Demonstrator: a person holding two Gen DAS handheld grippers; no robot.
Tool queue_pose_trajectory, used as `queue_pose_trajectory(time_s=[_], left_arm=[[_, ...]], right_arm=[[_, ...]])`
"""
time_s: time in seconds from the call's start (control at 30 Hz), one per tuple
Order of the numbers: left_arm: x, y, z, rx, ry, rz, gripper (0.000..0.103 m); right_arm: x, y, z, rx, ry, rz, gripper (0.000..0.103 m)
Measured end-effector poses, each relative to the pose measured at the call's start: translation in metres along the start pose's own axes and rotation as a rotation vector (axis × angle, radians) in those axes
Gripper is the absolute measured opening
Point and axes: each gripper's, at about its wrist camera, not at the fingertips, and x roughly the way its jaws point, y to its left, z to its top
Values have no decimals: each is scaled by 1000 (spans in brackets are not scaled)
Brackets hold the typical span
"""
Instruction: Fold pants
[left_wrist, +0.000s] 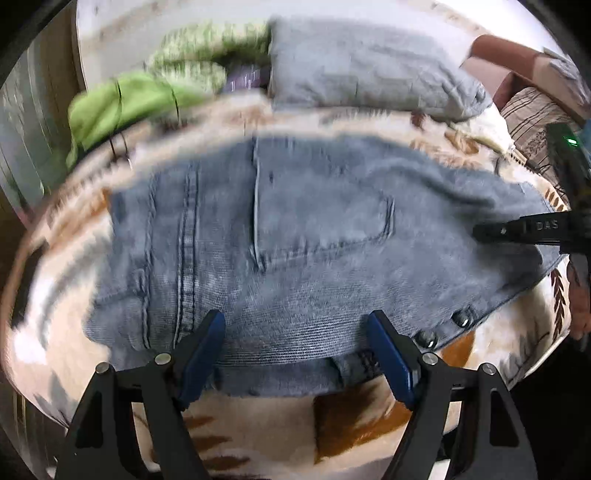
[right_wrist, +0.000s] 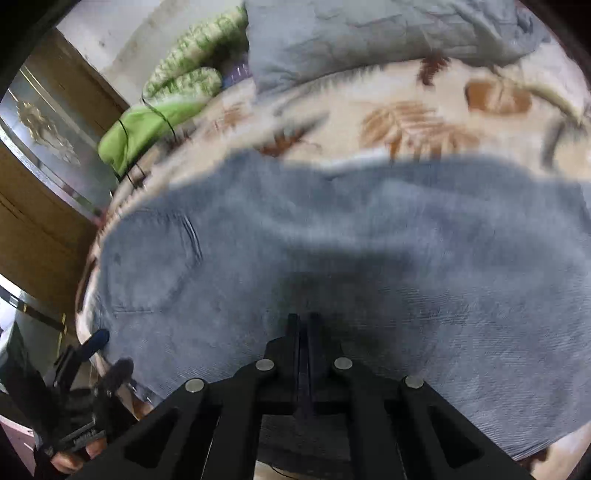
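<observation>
Blue-padded left gripper (left_wrist: 295, 325) held wide apart over waistband edge of jeans (left_wrist: 295, 229), nothing between pads, denim only beneath them. Black right gripper (right_wrist: 303, 317) pressed together, fingers closed flat with no gap visible; whether a fold of denim was pinched there could not be told. Seen also in left wrist view as a dark closed tip (left_wrist: 491, 230) lying over right end of jeans. Jeans spread flat across middle of leaf-print blanket (left_wrist: 461, 144), back pocket up, seam stitching running near left gripper, two metal rivets (left_wrist: 443, 328) at near edge just right of right-hand pad. Blanket cream with brown and grey fern pattern, covering bed. Grey pillow (left_wrist: 369, 66) at far edge of blanket, well apart from jeans. Green cloth bundle (left_wrist: 122, 107) at far left corner, beside green-white knitted item (left_wrist: 207, 48). Striped fabric (left_wrist: 532, 114) at far right. Wooden and mirrored cabinet (right_wrist: 44, 147) left of bed. Motion blur throughout both views.
</observation>
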Motion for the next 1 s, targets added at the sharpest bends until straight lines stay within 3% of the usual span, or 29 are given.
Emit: queue_pose_trajectory(time_s=[0.1,0.23,0.33,0.4,0.47,0.6,0.67,0.8,0.87,0.9,0.93,0.97,1.0], left_arm=[[-10,0,2,6,-32,-10,79],[-24,1,3,-9,-95,-18,79],[-36,5,13,-8,-159,49,79],[-38,16,20,-42,-171,91,80],[-30,37,31,-102,-131,136,80],[-22,92,54,-254,-119,195,79],[-19,115,67,-306,-131,223,79],[1,132,87,-296,-127,255,79],[28,129,86,-231,-51,299,80],[47,126,81,-196,25,321,80],[62,128,72,-202,76,302,81],[58,134,68,-260,39,278,84],[55,139,70,-289,55,263,84]], right_arm=[[-10,6,-4,-31,4,-15,6],[-30,10,-15,-20,-74,34,6],[-38,18,-18,-53,-117,10,6],[-26,22,-18,-53,-74,14,6],[-10,20,-21,-44,-16,-9,6],[-8,29,-22,-122,-42,-51,6],[-7,23,-22,-86,-50,-24,7],[-2,6,-18,35,-28,64,7],[-1,0,-17,74,-21,102,7],[0,-2,-17,91,-19,118,7],[1,-5,-17,111,-16,140,7],[2,-8,-17,119,-14,153,7],[2,-10,-17,124,-12,164,7]])
